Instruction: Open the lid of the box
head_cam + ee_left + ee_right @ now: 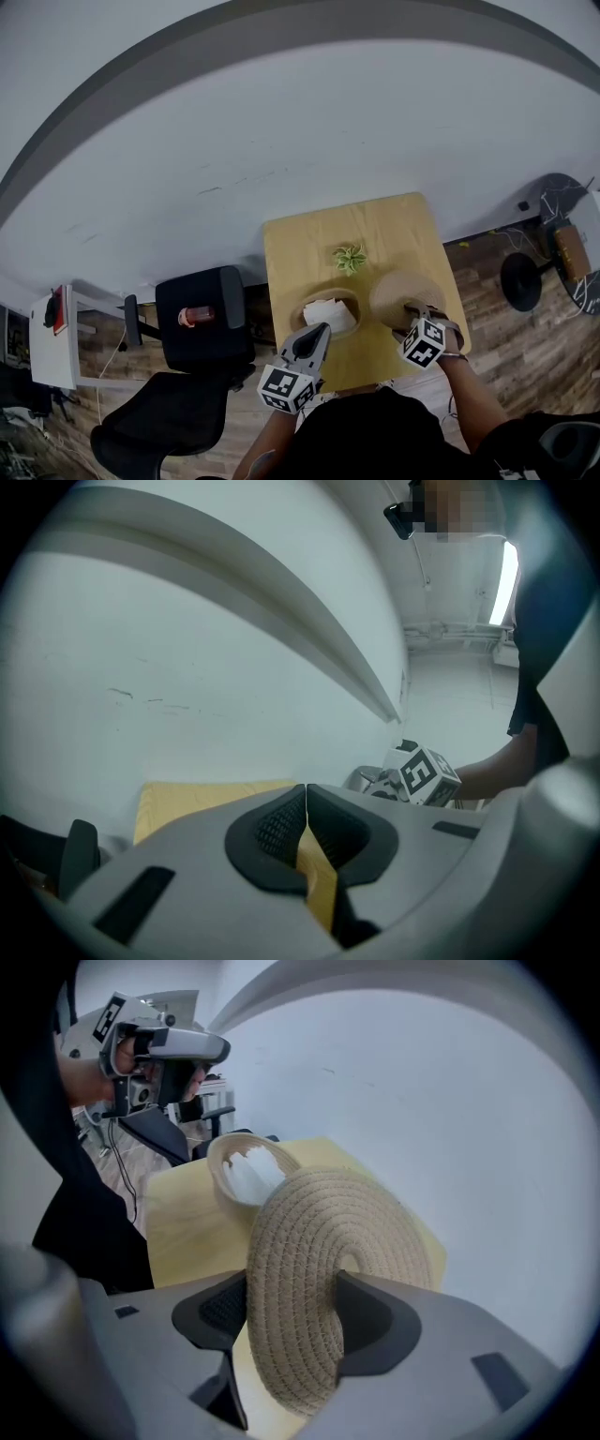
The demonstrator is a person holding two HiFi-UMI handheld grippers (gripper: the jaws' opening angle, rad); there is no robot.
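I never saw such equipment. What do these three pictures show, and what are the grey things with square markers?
They are two-jaw tools; a person holds one in each hand. One picture comes from a camera on the person's head, looking down; the other two from cameras on the tools. On the wooden table stand a small green plant and an open woven box with something white inside. The right tool grips the woven lid beside the box. The left tool is shut and empty.
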